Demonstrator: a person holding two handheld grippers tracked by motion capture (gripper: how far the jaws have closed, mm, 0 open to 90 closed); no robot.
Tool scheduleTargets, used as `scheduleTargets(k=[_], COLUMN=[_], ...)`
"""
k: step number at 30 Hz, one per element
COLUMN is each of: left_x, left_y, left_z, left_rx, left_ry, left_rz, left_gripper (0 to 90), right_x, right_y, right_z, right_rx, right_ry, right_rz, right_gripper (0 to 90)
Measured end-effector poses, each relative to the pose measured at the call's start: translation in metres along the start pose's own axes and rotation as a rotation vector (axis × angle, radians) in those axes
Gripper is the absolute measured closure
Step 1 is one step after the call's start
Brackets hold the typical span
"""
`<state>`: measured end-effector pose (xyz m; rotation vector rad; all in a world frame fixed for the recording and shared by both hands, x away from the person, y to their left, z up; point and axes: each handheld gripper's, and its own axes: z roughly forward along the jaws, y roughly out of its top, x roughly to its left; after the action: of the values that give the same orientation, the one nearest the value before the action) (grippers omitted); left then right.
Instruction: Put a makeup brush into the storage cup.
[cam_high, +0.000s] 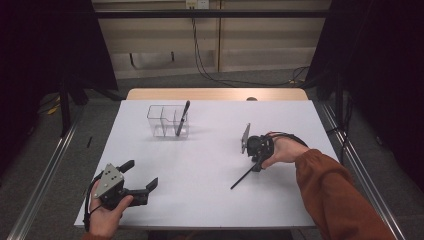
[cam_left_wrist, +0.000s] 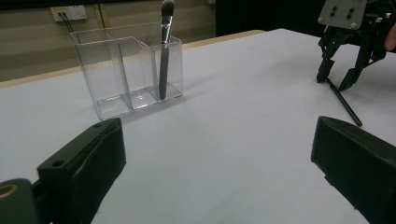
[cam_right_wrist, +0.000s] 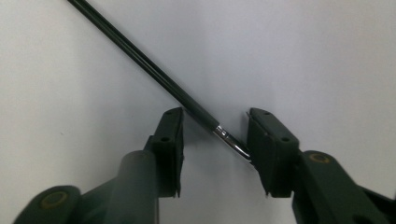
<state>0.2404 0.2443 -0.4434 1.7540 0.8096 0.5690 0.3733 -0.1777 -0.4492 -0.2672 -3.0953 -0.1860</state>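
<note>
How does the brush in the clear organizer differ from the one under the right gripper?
Pose: the brush in the organizer stands nearly upright, head up; the brush on the table lies flat.
Build: the organizer brush looks thicker with a full head; the table brush is a thin stick.
Contact: the organizer brush is untouched; the right gripper straddles the table brush, jaws open.
Both are dark-handled.

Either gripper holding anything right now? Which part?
Nothing held. Right gripper straddles the lying brush near its metal ferrule, jaws open. Left gripper is open.
</note>
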Motion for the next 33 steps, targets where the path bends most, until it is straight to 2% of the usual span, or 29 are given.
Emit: scheduleTargets(k=[5,9,10,17,30,33], left_x=[0.0003,0.0001,0.0002,0.0,0.001,0.0009], left_y=[-0.0001,0.0005,0.0007,-0.0001,-0.0003,-0.0004], left_z=[-0.0005,-0.0011,-0.0014,-0.0006,-0.0001,-0.0001], left_rx=[0.002,-0.001,-0.001,0.003,0.015,0.013], left_ry=[0.0,0.0,0.0,-0.001,0.0,0.001], left_rz=[0.002,0.01,0.012,0.007,0.013,0.007], left_gripper=[3.1,3.1,3.1,3.2,3.2,3.2], right_x=[0.0002,0.0013,0.0001,-0.0006,-0.0008,-0.0009], right_y=[0.0011,0.0022,0.0025,0.0025,0.0035,0.0022], right_z=[-0.0006,-0.0006,-0.0003,-0.0001,-0.0005,-0.0004], right_rx=[0.013,0.023,0.02,0.021,0.033,0.019], right_ry=[0.007,0.011,0.015,0.037,0.047,0.047], right_rz=[-0.009,0.002,-0.011,-0.001,0.027,0.032], right_gripper=[70.5,76.3,77.7,86.6,86.8,86.8])
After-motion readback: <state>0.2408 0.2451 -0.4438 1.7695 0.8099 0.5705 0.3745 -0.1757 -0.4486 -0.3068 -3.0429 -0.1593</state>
